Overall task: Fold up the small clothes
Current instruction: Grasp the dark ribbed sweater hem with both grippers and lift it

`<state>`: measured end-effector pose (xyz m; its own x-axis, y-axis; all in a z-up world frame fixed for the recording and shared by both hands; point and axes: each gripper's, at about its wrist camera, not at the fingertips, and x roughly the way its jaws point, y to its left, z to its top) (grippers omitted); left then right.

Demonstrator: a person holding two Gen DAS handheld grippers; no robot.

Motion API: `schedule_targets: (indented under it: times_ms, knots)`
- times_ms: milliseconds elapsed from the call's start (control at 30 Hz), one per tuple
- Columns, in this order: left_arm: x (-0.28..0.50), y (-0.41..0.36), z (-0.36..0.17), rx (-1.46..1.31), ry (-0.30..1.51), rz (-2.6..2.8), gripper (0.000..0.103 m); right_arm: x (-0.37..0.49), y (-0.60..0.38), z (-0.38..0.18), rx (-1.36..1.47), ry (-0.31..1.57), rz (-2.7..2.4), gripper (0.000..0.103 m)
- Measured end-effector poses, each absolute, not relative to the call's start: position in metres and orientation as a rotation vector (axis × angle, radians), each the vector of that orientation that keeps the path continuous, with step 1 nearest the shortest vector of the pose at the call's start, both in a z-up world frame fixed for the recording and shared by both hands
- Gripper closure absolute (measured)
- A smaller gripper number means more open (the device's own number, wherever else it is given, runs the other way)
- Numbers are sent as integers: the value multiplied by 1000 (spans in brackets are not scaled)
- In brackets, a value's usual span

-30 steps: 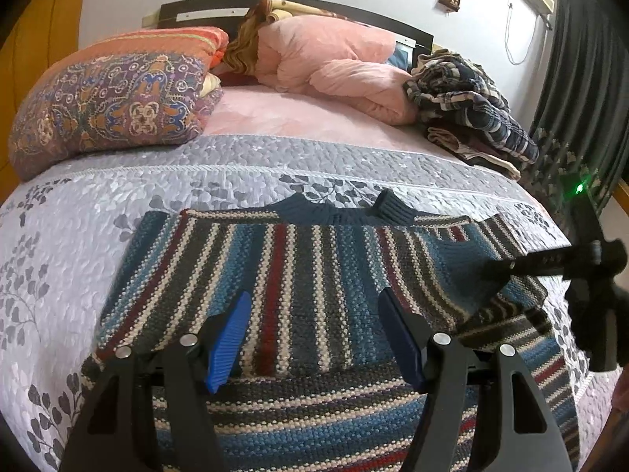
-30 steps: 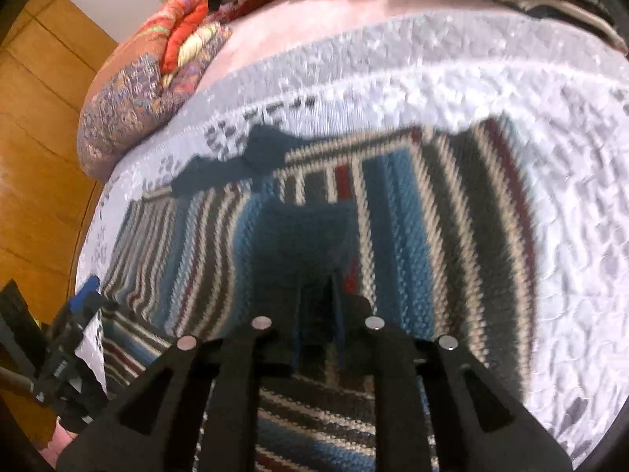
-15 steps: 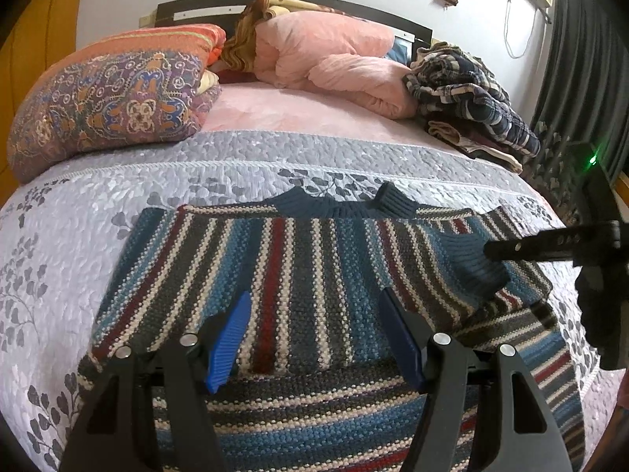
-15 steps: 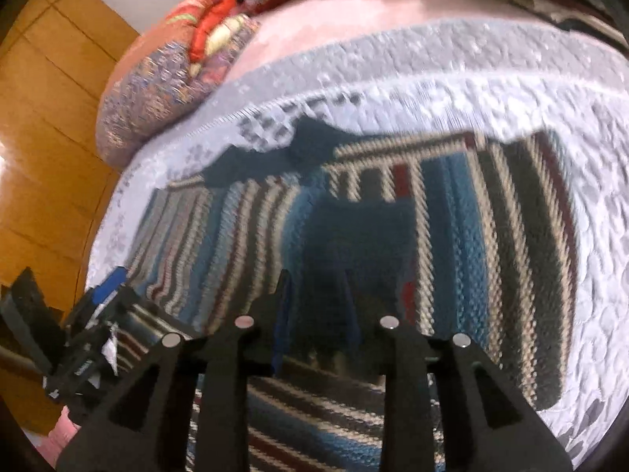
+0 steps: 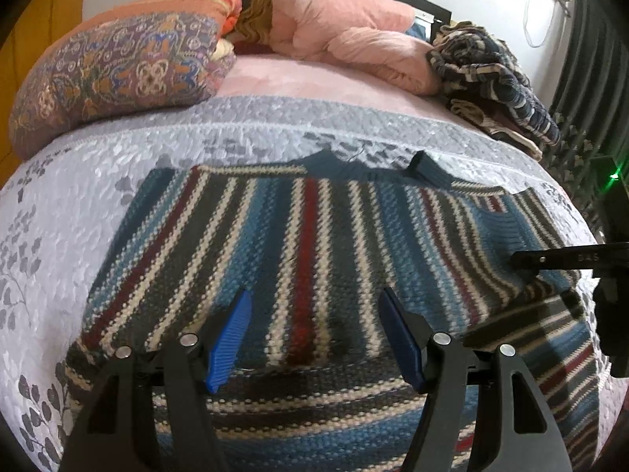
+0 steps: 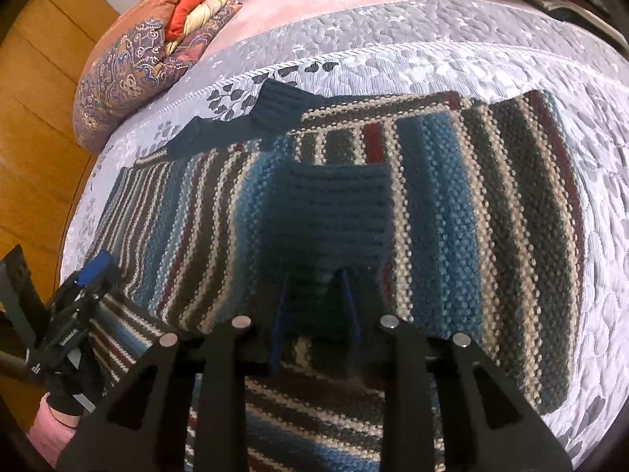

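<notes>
A striped knit sweater (image 5: 314, 244) lies flat on the grey quilted bedspread (image 5: 78, 196), collar toward the pillows. Its right sleeve is folded inward across the body, and the dark blue cuff (image 6: 334, 204) rests on the stripes. My right gripper (image 6: 314, 306) sits low at the cuff's near end. Its fingers are parted, and the knit lies between them without being pinched. From the left wrist it shows as a black bar (image 5: 523, 261) at the sweater's right side. My left gripper (image 5: 314, 326) hangs open over the lower middle of the sweater, holding nothing.
A patterned pillow (image 5: 118, 70) and a pink duvet (image 5: 346, 39) fill the head of the bed. A heap of dark checked clothes (image 5: 491, 74) sits at the far right, by a dark curtain (image 5: 589, 59). Wooden panelling (image 6: 31, 118) lies beyond the bed's left edge.
The right gripper's jaws widened from a tight pinch on the cuff and drew back a little; the cuff now lies flat on the sweater body. The left gripper stayed open, almost still.
</notes>
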<state>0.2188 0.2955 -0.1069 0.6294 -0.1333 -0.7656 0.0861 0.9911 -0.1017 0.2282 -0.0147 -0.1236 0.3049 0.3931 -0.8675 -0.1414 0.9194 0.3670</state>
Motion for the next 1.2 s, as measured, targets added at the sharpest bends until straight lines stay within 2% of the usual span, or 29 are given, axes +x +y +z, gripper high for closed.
schedule_targets:
  times_ms: [333,400,467,567,700,867,1067,1200]
  knots:
    - [222,301,-119,-61,913,-140,35,226,-16,-127,245,1202,361,75]
    - [222,303,-116,-81,930,-140,35,224,-17,-121,252,1193,362,71]
    - [218,310,-106,-131,957,-136,35,217,-18,-108,280,1184,373,59]
    - [205,318,-89,-154,990,-106,35,201,-18,-79,245,1178,391,53]
    - [167,327,-67,-142,1102,-75,34,157,-29,-44,269,1230,415,45]
    - [103,339,-66,-178,1307,-32,33,88,-36,-33,263,1306,427,37]
    - [34,347,-82,-169,1519,123,32,3,-51,-55,307,1471,394,36]
    - [9,351,-100,-233,1598,171,32,-31,-69,-62,326,1526,316,36]
